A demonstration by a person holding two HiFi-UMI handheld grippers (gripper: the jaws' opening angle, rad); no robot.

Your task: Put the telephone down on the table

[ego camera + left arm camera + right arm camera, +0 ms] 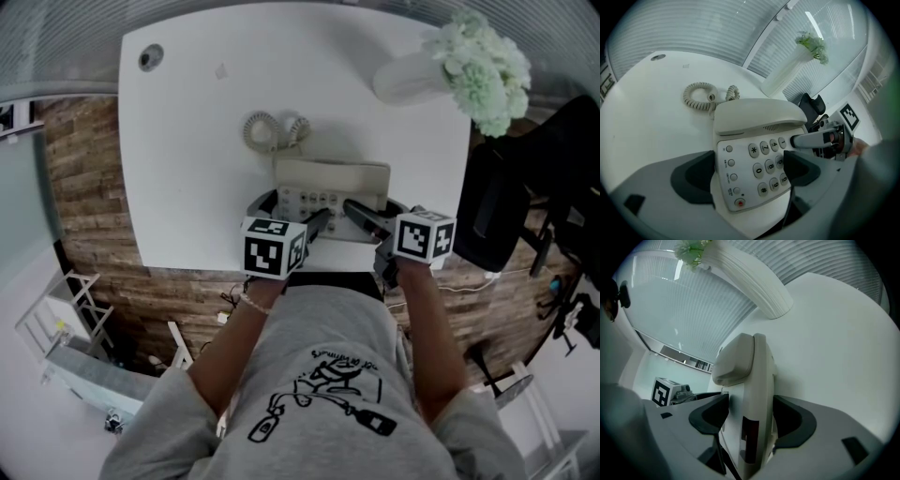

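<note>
Overhead head view; gripper views close, sharing telephone (745, 140)

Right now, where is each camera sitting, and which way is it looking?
Head view: on the person's head, looking steeply down at the table and telephone; shows their arms, shirt, left gripper and right gripper.
Left gripper view: on the left gripper, looking along its jaws over the telephone's buttons toward the vase; shows the right gripper.
Right gripper view: on the right gripper, looking along the telephone's edge; shows the left gripper at left.
Shared: all three show the telephone, table and vase.
</note>
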